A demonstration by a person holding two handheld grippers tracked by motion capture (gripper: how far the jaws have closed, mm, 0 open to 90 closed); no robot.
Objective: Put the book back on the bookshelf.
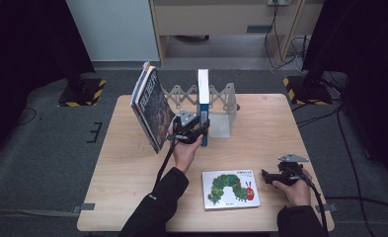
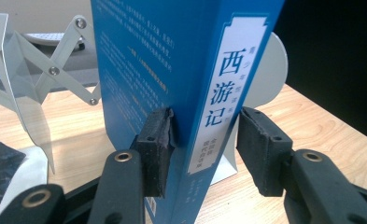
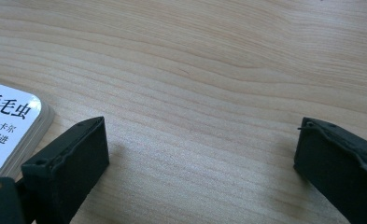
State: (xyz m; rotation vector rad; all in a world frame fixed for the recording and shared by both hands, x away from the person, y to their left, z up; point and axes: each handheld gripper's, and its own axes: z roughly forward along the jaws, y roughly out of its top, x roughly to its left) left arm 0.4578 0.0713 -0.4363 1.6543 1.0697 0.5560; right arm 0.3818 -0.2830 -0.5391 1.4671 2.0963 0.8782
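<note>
A blue book (image 1: 203,98) with a white spine label stands upright on the wooden table (image 1: 127,197), against a white metal bookend (image 1: 222,121). My left gripper (image 1: 194,129) is shut on its lower part. In the left gripper view the blue book (image 2: 172,70) sits between the left gripper's (image 2: 204,135) pads; the left pad presses the cover and the right pad meets the far side by the spine. My right gripper (image 1: 266,177) rests open near the table's front right. In its own view the right gripper (image 3: 200,149) holds nothing, just right of a caterpillar picture book (image 3: 8,126).
The caterpillar book (image 1: 230,188) lies flat at the front centre. Dark-covered books (image 1: 152,106) lean at the left end of a folding scissor-type rack (image 1: 181,94), close to my left hand. The rack's bars (image 2: 41,79) stand left of the blue book.
</note>
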